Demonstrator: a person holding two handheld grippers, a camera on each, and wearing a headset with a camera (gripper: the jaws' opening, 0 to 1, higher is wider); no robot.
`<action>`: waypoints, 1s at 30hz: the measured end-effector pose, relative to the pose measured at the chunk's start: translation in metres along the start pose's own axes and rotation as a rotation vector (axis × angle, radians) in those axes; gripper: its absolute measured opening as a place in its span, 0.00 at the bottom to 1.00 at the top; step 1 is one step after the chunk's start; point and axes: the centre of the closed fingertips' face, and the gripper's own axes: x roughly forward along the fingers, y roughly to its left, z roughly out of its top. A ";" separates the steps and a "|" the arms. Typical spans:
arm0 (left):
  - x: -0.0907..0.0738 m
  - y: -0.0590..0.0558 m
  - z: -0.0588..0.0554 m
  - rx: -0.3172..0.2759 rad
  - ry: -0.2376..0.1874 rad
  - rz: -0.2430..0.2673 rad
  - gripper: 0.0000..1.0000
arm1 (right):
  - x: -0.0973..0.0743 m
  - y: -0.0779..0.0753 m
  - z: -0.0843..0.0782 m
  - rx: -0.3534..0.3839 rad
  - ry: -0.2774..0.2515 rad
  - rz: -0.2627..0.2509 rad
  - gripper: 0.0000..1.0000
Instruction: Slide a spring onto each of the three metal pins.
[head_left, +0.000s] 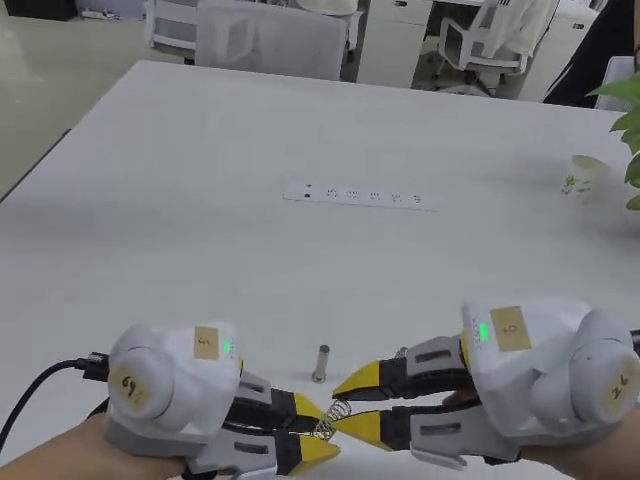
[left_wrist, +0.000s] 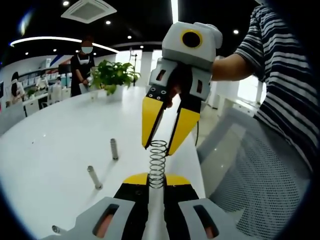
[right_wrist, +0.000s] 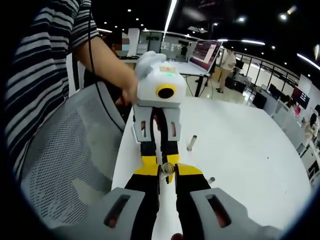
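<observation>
Closest in, the left hand-held gripper (left_wrist: 157, 181) is clamped on one end of a spring (left_wrist: 158, 161), held just above the white worktop (left_wrist: 60, 150). Facing it, the right hand-held gripper (left_wrist: 159, 148) stands partly spread, its yellow tips flanking the spring's other end. A metal pin (left_wrist: 114, 149) and a second pin (left_wrist: 93, 177) stand upright nearby.

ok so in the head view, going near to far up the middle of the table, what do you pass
spring → upright metal pin → power strip → grey chair past the table's far edge
</observation>
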 end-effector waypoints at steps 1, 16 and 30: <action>0.000 0.000 0.000 0.000 -0.002 0.001 0.02 | 0.000 0.000 0.001 -0.002 -0.004 -0.001 0.08; -0.005 -0.001 0.007 0.010 -0.026 0.022 0.02 | 0.003 0.000 0.014 0.051 -0.061 -0.016 0.08; -0.010 0.000 0.007 -0.017 -0.037 0.038 0.03 | 0.005 0.002 0.019 0.003 -0.034 -0.027 0.08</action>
